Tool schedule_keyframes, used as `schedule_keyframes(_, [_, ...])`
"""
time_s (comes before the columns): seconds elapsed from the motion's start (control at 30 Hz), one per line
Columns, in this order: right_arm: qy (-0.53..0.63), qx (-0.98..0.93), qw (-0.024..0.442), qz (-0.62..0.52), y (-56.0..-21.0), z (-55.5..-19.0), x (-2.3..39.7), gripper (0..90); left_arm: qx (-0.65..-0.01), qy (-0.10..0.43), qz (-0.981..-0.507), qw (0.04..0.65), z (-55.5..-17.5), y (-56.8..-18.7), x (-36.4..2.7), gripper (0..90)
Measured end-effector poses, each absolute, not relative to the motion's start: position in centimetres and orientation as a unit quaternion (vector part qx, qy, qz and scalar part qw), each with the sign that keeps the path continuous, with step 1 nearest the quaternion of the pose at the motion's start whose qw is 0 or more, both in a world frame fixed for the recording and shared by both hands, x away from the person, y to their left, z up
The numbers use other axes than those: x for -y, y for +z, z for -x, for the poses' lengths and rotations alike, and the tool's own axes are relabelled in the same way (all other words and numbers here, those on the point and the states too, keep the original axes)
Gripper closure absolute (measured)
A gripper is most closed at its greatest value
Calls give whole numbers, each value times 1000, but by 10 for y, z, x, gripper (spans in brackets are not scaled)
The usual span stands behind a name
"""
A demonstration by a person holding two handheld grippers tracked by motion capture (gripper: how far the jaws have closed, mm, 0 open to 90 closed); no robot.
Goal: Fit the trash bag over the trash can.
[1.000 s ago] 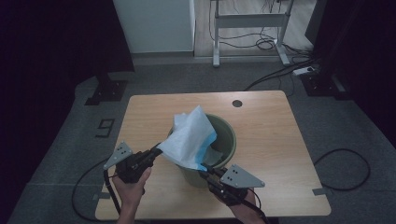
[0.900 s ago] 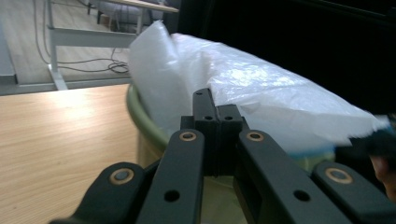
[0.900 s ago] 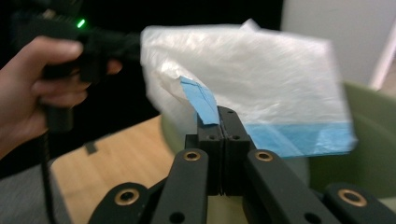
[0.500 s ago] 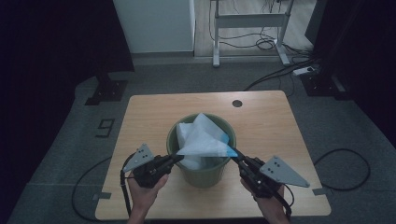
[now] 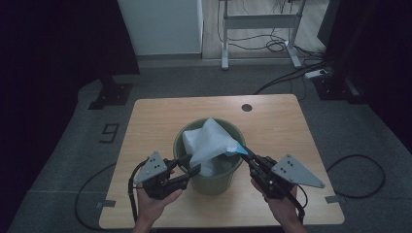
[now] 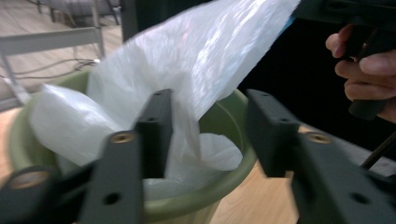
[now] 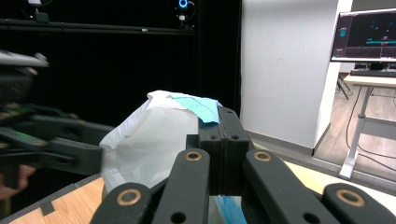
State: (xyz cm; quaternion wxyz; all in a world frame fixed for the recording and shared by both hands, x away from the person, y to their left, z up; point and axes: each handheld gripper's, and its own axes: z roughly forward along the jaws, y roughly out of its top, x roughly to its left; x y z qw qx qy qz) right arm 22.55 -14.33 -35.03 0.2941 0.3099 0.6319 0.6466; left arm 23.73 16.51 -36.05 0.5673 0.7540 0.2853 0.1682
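While the bag was being fitted into the bin [image 5: 209, 162], left tool [image 5: 190, 166] stood part-open, just parting, bag [image 6: 187, 60] between its jaws, ungripped. Right tool [image 5: 246, 155] pinched the bag's blue edge [image 7: 198, 106]. Next move, by judgement: left regrips the rim side.

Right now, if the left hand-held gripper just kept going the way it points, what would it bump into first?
Probably the white plastic bag: it hangs right ahead of the left hand-held gripper, whose jaws have just been opening, with the green bin just behind. Depth is unclear.
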Motion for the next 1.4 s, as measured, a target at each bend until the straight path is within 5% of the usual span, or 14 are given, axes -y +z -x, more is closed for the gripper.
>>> schedule_keyframes(0.17, [644, -637, 291, -308, -350, -231, 139, 890, -276, 188, -757, 562, -234, -349, -166, 391])
schedule_keyframes(0.57, [633, -666, 274, -284, -354, -237, 116, 891, -251, 188, -778, 544, -251, -332, -151, 438])
schedule_keyframes(0.7, [634, -670, 269, -279, -354, -237, 110, 891, -248, 194, -785, 533, -255, -333, -146, 526])
schedule_keyframes(0.9, [634, -674, 265, -273, -354, -237, 106, 890, -253, 205, -779, 535, -257, -335, -145, 848])
schedule_keyframes(1.07, [635, -678, 256, -268, -356, -236, 103, 889, -256, 214, -771, 543, -255, -338, -147, 897])
schedule_keyframes(1.23, [641, -678, 244, -262, -359, -231, 102, 728, -267, 214, -747, 570, -252, -340, -160, 899])
schedule_keyframes(1.27, [643, -677, 244, -262, -361, -226, 104, 641, -269, 214, -743, 574, -251, -340, -163, 899])
schedule_keyframes(1.4, [646, -673, 246, -264, -364, -220, 108, 598, -281, 215, -725, 591, -245, -341, -177, 899])
